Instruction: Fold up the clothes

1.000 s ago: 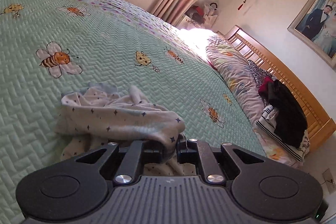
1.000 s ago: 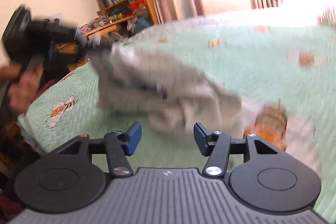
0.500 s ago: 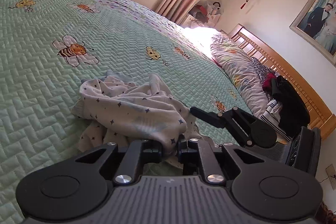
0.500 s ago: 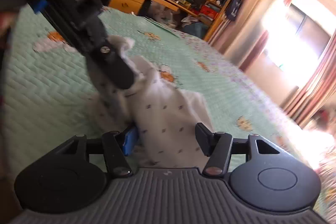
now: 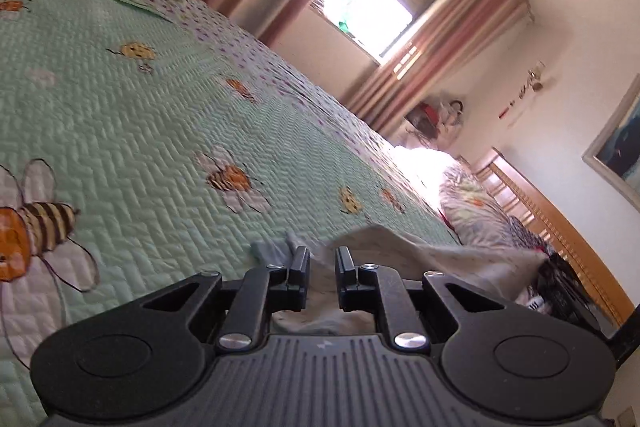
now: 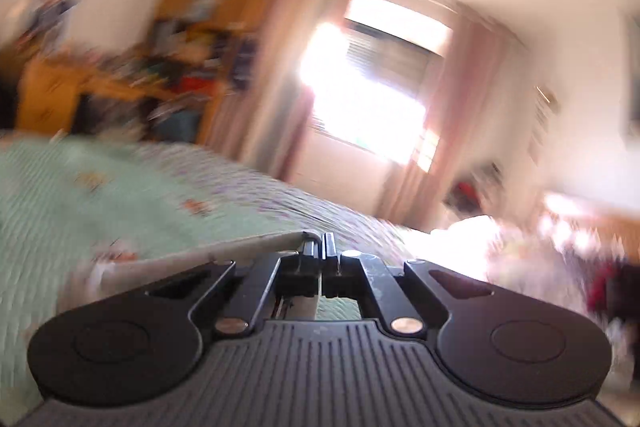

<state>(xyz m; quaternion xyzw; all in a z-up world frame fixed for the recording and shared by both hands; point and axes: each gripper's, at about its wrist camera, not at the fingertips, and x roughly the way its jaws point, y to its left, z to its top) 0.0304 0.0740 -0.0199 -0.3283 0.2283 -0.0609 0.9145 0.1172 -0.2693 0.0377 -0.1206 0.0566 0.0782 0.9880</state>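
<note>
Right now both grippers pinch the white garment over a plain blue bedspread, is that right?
Not quite. The bedspread is mint green with bees, as the left wrist view shows. The left gripper and right gripper do pinch the white garment.

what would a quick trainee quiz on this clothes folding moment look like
1. True or false: the right gripper is open and empty.
2. What is printed on the green quilt? A bees, B cars, C fish.
3. Short answer: what sits between the left gripper's fingers?

Key
1. False: its jaws have just closed and pinch an edge of the white garment.
2. A.
3. The white garment.
</note>
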